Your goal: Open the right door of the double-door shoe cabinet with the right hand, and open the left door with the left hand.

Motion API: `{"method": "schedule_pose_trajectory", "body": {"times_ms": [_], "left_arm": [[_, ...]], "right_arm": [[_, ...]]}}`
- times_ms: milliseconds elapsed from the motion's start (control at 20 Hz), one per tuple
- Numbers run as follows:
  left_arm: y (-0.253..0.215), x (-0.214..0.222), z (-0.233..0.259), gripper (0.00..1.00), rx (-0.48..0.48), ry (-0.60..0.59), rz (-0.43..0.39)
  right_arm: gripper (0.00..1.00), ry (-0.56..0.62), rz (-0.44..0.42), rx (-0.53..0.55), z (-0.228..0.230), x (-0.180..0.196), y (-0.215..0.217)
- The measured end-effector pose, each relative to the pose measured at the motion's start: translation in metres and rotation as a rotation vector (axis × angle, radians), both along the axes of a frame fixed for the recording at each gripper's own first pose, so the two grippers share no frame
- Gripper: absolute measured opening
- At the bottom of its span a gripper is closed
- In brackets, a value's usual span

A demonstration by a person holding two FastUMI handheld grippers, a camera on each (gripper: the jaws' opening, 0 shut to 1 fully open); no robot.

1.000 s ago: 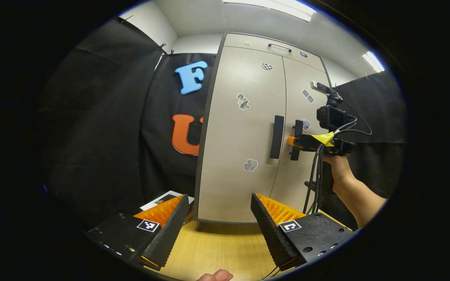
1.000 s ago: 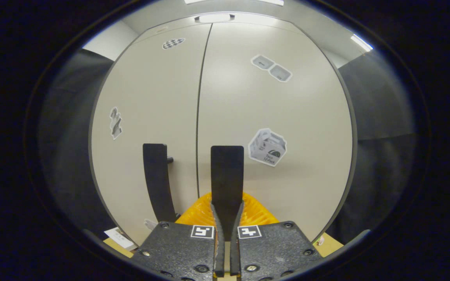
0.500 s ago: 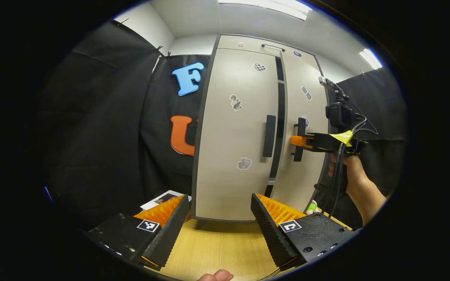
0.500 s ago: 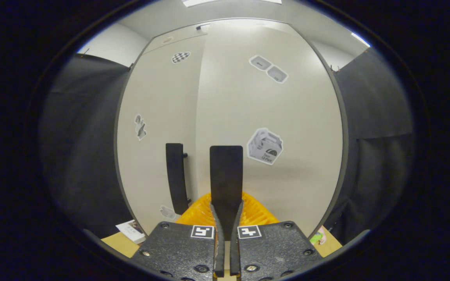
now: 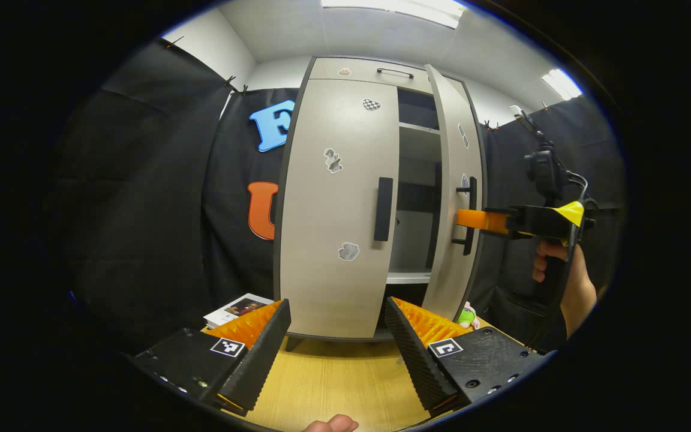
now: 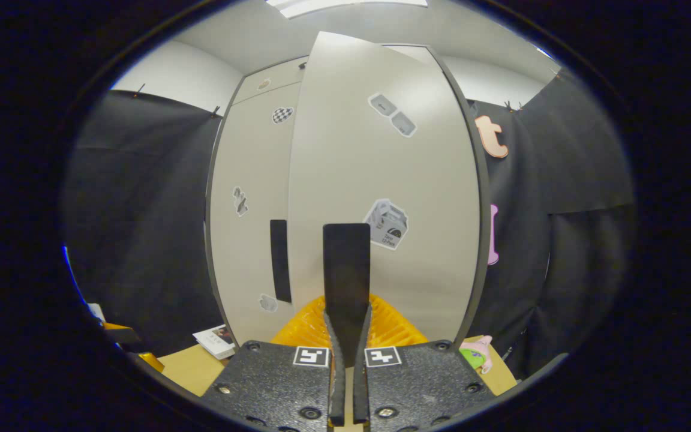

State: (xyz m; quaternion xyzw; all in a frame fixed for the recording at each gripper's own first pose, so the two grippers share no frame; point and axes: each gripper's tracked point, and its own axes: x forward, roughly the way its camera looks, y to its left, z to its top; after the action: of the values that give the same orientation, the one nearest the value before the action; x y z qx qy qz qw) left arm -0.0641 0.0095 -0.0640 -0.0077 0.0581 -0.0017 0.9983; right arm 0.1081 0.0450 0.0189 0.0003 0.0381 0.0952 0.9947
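R gripper [image 6: 346,336] is clenched on the right door's handle [image 5: 470,215]; L gripper [image 5: 336,327] is held released. Left door's handle [image 5: 383,209], stiff and vertical, should be gripped mid-bar.

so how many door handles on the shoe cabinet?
2. Left door handle sits on the closed left door, untouched. Right door handle is on the swung-open right door, with the right gripper clamped on it.
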Motion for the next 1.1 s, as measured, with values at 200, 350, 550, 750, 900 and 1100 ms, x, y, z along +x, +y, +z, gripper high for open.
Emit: {"method": "schedule_pose_trajectory", "body": {"times_ms": [200,350,550,750,900,1100], "left_arm": [[-0.026,0.003,-0.002,0.95,-0.009,0.006,-0.023],[-0.043,0.005,-0.003,0.95,-0.006,0.006,-0.038],[-0.064,0.007,-0.006,0.95,-0.019,0.01,-0.065],[-0.073,0.008,-0.007,0.95,-0.016,0.008,-0.074],[-0.075,0.009,-0.007,0.95,-0.017,0.008,-0.074],[-0.077,0.009,-0.005,0.95,-0.027,0.002,-0.078]], "right_arm": [[0.08,-0.01,0.002,-0.003,0.002,-0.022,-0.025],[0.08,-0.009,-0.005,-0.005,0.003,-0.035,-0.045],[0.08,-0.008,-0.014,-0.018,0.007,-0.045,-0.069],[0.08,-0.021,-0.052,-0.03,0.008,-0.052,-0.091],[0.07,-0.027,-0.095,-0.033,0.008,-0.057,-0.112],[0.07,-0.038,-0.159,-0.055,0.009,-0.056,-0.139]]}}
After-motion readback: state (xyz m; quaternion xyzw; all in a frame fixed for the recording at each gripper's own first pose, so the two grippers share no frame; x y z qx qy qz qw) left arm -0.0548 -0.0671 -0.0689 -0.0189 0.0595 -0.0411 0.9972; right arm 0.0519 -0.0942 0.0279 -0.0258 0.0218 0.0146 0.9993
